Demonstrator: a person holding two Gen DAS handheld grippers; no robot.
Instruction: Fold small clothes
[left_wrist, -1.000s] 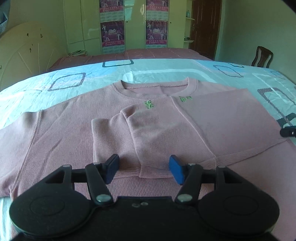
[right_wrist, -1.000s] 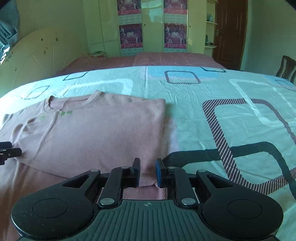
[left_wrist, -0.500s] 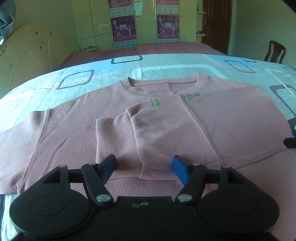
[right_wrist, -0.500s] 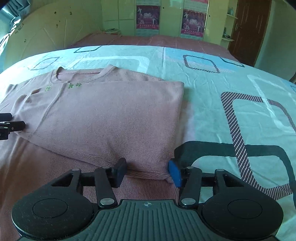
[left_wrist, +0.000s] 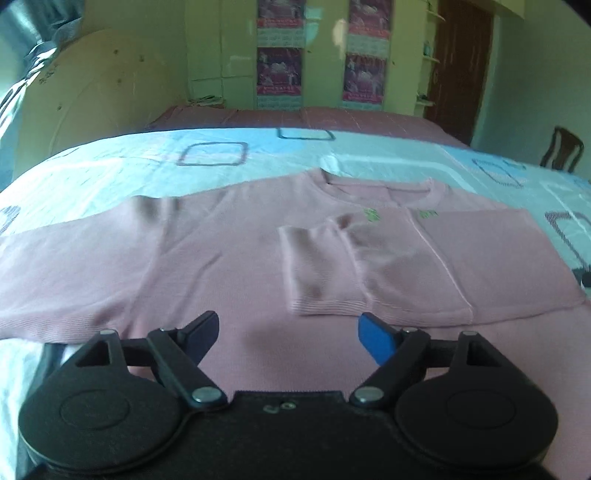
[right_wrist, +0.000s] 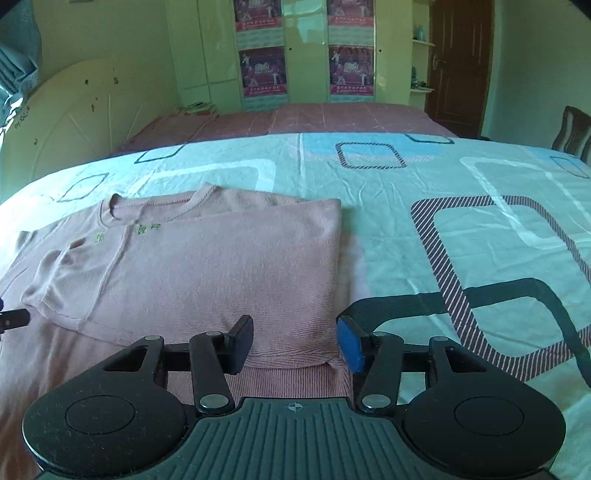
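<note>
Knit: pink sweater (left_wrist: 229, 266), soft, limp (will sag); pinch its unfolded left sleeve (left_wrist: 55, 266).
Fingers: left gripper (left_wrist: 288, 334) opening, right gripper (right_wrist: 295, 345) spread, both empty.

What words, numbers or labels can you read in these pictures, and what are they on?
Nothing reads clearly.
Green embroidery on the pink sweater: too small to read.
Posters on the wardrobe doors: print too small and blurred.
Dark marks on the headboard: illegible.
</note>
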